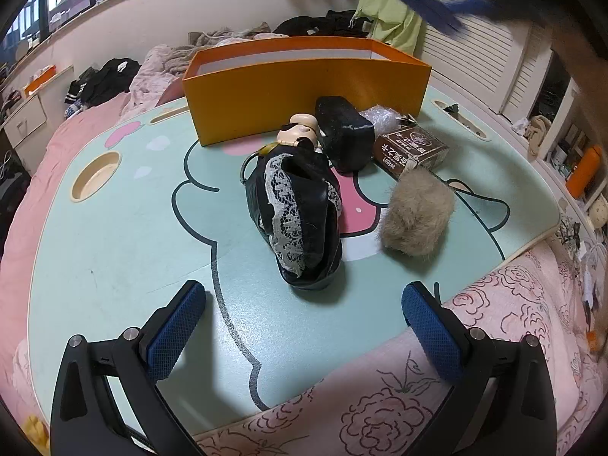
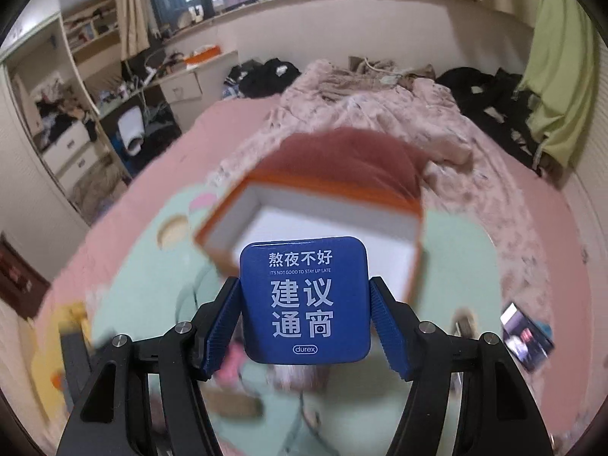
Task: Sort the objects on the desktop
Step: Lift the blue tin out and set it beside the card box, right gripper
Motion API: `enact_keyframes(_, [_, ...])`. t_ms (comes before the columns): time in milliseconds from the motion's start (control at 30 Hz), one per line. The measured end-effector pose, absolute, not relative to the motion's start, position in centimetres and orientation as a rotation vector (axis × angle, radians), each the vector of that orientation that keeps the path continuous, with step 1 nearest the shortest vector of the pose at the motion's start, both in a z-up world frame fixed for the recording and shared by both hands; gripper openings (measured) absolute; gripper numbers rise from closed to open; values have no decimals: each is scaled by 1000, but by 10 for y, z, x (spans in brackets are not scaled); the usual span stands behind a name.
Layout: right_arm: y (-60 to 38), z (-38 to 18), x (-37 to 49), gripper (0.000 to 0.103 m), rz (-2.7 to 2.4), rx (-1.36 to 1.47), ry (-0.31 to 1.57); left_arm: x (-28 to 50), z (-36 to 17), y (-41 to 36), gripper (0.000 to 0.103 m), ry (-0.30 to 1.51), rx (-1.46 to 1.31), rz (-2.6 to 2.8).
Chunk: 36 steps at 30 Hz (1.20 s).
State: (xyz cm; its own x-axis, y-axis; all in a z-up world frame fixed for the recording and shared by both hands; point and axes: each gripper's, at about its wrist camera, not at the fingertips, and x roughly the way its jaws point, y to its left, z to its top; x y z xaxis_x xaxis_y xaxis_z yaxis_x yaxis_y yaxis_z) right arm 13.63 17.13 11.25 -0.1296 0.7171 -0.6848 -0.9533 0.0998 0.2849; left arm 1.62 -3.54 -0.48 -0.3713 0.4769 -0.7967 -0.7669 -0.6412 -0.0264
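Blue tin [image 2: 305,300] sits clamped in the right gripper [image 2: 306,323] above the orange box [image 2: 228,224]; left gripper [image 1: 304,323] hangs open over the table [image 1: 114,247].

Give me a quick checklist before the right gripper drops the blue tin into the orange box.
1. Right gripper jaws clamped on both sides of the blue tin: ok.
2. Orange box open, white floor showing bare: ok.
3. Tin fully over the box opening: cannot tell; the right wrist view is blurred.
4. Left gripper open, empty, on the near side of the table, away from the box: ok.
5. Black lace pouch, fur ball and brown carton lying outside the box: ok.
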Motion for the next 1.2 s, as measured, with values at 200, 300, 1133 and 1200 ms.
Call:
enact_keyframes(200, [134, 29, 128, 67, 1247, -433, 942, 16, -5, -35, 103, 453, -1042, 2063])
enact_keyframes(300, [143, 13, 127, 66, 1239, -420, 982, 16, -5, -35, 103, 454, -1042, 2063])
enact_keyframes(1133, [113, -16, 79, 103, 1214, -360, 761, 16, -7, -37, 103, 454, -1043, 2075])
enact_keyframes(1200, [113, -16, 79, 103, 1215, -358, 755, 16, -8, -37, 103, 453, -1043, 2074])
